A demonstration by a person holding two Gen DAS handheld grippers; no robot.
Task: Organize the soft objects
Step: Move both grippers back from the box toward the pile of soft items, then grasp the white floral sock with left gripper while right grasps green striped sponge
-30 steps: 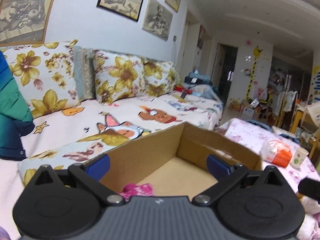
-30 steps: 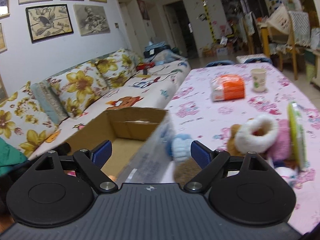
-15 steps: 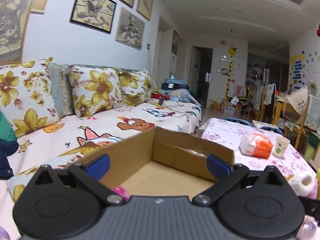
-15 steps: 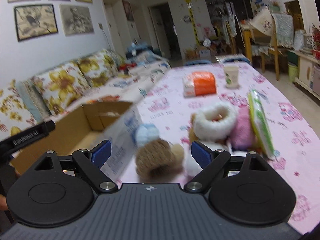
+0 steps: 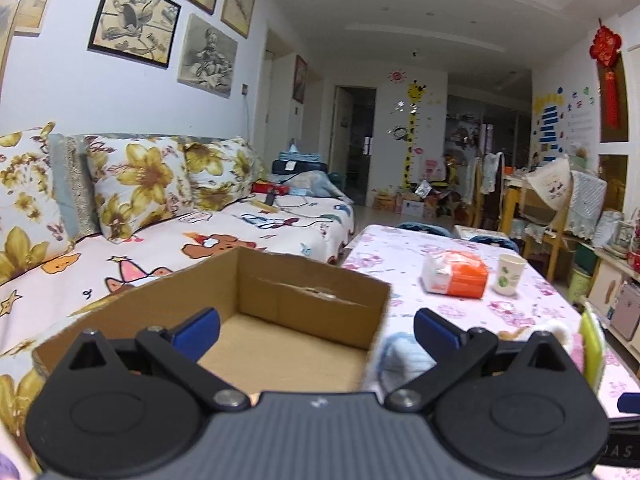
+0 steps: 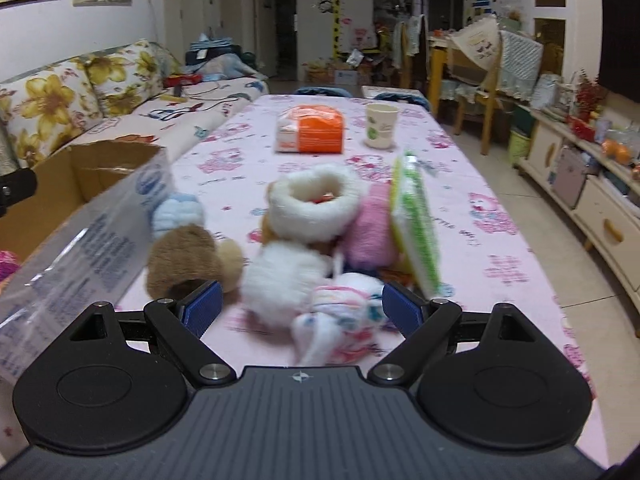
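Soft objects (image 6: 316, 236) were heaped on a table (image 6: 460, 184) covered by a pink patterned cloth, just ahead of the right gripper (image 6: 302, 307). The heap was made up of a brown furry piece (image 6: 182, 258), a pale blue fuzzy piece (image 6: 178, 210), a white fluffy ring (image 6: 316, 200), a pink plush item (image 6: 372, 232), a white fluffy piece (image 6: 284, 280) and a printed white cloth item (image 6: 340, 320), which lay between the right gripper's blue pads. Those fingers were spread wide and nothing was gripped. A green-edged flat pack (image 6: 414, 220) was propped on edge against the heap's right side. A cardboard box (image 5: 288, 308) stood open at the table's left edge, beside a sofa (image 5: 168, 232) with flowered cushions. The left gripper (image 5: 316, 330) was held over the box, its fingers also wide apart and empty. Farther along the table, an orange-and-white packet (image 6: 312, 128) and a paper cup (image 6: 381, 126) were seen side by side.
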